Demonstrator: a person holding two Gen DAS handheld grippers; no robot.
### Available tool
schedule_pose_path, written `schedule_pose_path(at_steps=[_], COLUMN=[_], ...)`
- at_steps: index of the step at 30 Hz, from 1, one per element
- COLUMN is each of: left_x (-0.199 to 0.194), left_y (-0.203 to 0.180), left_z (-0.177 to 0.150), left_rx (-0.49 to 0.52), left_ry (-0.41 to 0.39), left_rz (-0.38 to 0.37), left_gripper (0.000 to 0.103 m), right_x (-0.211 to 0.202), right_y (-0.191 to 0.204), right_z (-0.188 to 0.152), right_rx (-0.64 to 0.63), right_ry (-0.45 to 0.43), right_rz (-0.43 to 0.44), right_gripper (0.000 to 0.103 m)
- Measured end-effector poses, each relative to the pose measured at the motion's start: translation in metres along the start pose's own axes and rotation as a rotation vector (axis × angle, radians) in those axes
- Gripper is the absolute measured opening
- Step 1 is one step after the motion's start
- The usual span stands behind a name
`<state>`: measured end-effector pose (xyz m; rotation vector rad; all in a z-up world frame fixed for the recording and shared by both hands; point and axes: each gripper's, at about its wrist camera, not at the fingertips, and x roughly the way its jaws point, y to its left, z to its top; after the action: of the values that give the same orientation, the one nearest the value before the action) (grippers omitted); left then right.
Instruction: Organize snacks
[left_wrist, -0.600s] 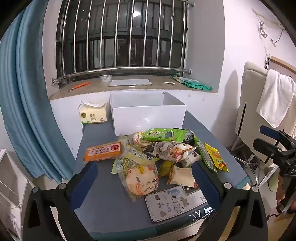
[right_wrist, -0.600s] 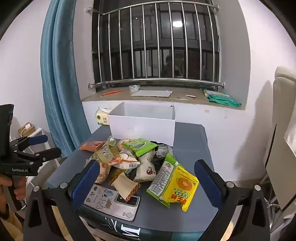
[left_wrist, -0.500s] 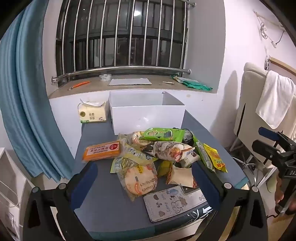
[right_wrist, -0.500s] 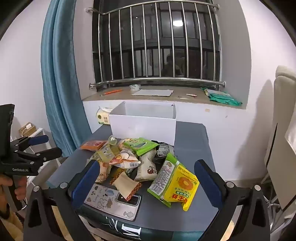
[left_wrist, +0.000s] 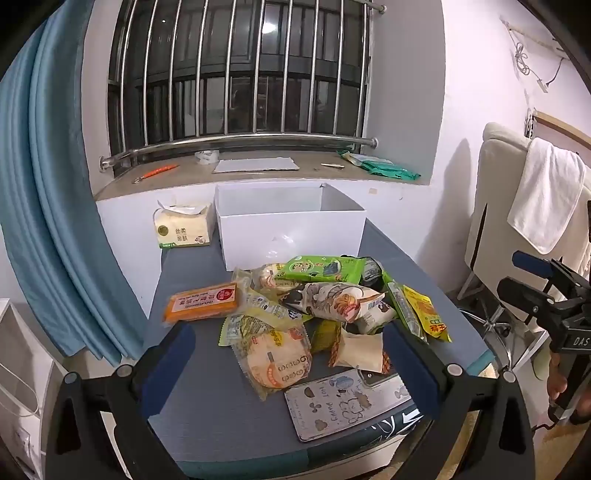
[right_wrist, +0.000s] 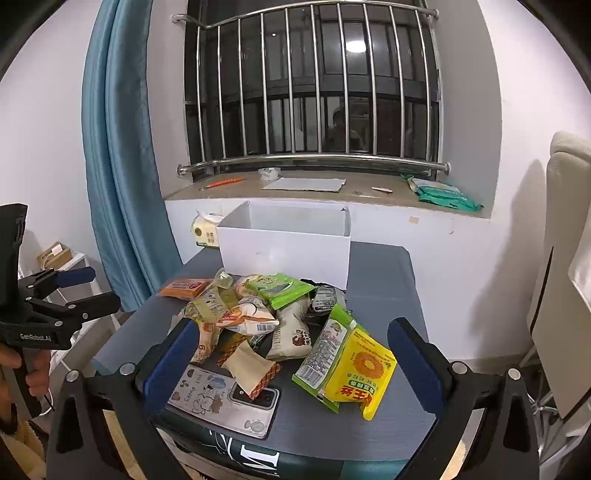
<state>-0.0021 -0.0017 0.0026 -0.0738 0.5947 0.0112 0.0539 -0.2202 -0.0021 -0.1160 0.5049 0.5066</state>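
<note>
You hold two grippers, both short of the worktop (left_wrist: 207, 417). Your left gripper (left_wrist: 288, 363) has its fingers spread wide with nothing between them, and your right gripper (right_wrist: 290, 363) is the same: wide open, empty.

One heap of snacks (left_wrist: 314, 306) lies mid-worktop, in front of one white box (left_wrist: 291, 236) that stands open-topped against the wall. You can count at least ten packets; where they overlap the exact number cannot be told.

One orange bar (left_wrist: 203, 306) lies at the heap's left edge, long axis across the worktop. One green pack (left_wrist: 321, 269) lies nearest the box, long axis also across. One yellow bag (right_wrist: 358, 373) lies at the right edge, beside a green-edged packet (right_wrist: 325, 350); both run lengthways from the near edge toward the box. One round cracker pack (left_wrist: 277, 362) sits at the near side. One small tan pouch (right_wrist: 251, 367) rests partly on one phone (right_wrist: 221, 398) at the near edge.

One tissue pack (left_wrist: 183, 230) stands left of the box.
</note>
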Motion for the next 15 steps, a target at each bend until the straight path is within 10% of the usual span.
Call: schedule_pose_path(at_steps=[15], left_x=[-0.0028], left_y=[-0.0009], left_z=[0.0008], left_rx=[-0.006], left_ry=[0.008], left_rz=[-0.007], left_gripper=[0.103], right_x=[-0.0008], right_y=[-0.0012], right_z=[-0.0013], right_rx=[0.001], right_ry=[0.009], right_rz=[-0.012], right_gripper=[0.103])
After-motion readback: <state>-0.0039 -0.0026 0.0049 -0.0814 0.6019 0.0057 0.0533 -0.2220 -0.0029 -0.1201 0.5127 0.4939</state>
